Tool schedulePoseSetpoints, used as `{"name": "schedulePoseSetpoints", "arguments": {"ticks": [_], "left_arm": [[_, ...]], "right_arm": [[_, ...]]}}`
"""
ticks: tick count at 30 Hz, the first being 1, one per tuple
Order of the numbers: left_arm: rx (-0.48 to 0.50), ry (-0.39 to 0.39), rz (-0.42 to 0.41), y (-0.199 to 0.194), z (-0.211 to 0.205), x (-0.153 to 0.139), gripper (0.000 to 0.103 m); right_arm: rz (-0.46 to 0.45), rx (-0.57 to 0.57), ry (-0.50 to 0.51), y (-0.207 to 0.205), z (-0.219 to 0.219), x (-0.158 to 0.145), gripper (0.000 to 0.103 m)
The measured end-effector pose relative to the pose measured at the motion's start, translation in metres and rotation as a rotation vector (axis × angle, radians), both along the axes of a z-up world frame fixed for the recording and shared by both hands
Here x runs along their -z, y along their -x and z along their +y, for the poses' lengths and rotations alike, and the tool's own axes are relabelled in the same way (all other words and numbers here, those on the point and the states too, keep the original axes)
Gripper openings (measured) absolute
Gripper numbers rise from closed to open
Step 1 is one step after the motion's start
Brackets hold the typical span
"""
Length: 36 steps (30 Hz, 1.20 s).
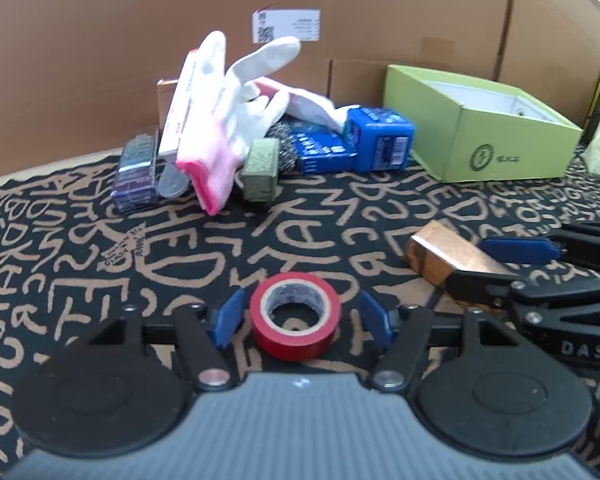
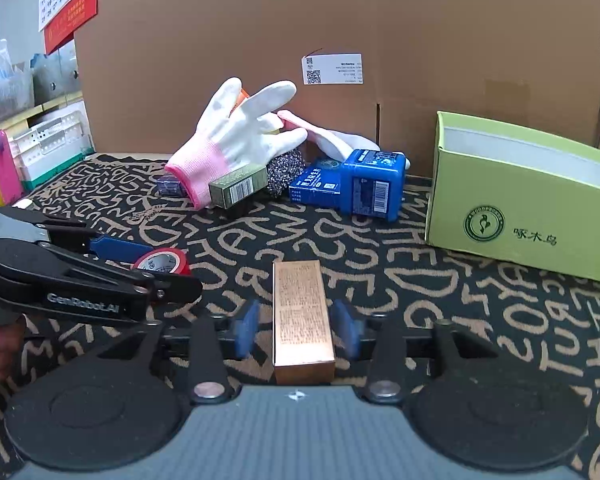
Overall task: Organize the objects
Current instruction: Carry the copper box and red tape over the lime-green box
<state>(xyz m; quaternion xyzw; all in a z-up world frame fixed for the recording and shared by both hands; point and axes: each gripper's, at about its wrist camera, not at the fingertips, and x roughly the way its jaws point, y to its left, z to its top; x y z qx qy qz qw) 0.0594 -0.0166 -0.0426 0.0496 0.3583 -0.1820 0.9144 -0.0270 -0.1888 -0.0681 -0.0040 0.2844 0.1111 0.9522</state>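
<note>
Right, both grippers are spread apart w/ nothing clamped: left gripper (image 1: 300, 316) straddles the red tape roll (image 1: 296, 314), right gripper (image 2: 298, 330) straddles the copper box (image 2: 303, 320). Risk: box twists or slips when squeezed; grippers close together, could bump.

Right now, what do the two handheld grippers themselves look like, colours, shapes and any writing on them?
Both look alike: the left gripper and right gripper have black linkage arms with silver pivot pins, blue finger pads, two round black discs and a ribbed grey body. Seen side-on, the left one reads "GenRobot.AI" in grey; the right one shows the letters "DAS". No cables or sleeves show.
</note>
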Motion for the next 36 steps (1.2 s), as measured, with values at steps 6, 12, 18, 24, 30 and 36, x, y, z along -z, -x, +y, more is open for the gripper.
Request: {"name": "schedulePoseSetpoints", "arguments": {"ticks": [6, 12, 18, 24, 30, 36], "left_arm": [[0.011, -0.03, -0.017, -0.001, -0.004, 0.003, 0.054], [0.005, -0.046, -0.033, 0.0, -0.007, 0.004, 0.046], [-0.005, -0.037, -0.024, 0.0, -0.007, 0.003, 0.046], [0.072, -0.002, -0.004, 0.009, -0.015, -0.008, 0.046], [0.202, 0.053, -0.045, 0.01, -0.048, -0.038, 0.046], [0.323, 0.098, -0.097, -0.007, -0.099, -0.079, 0.046]], "right_arm": [[0.021, 0.014, 0.019, -0.005, 0.003, 0.005, 0.047], [0.035, 0.008, 0.026, -0.007, 0.005, 0.007, 0.035], [0.028, 0.005, 0.042, -0.005, 0.006, 0.01, 0.034], [0.057, 0.003, -0.072, 0.006, -0.009, 0.007, 0.034], [0.021, 0.064, -0.158, 0.026, -0.047, -0.009, 0.034], [-0.072, 0.166, -0.127, 0.035, -0.097, -0.044, 0.034]]}}
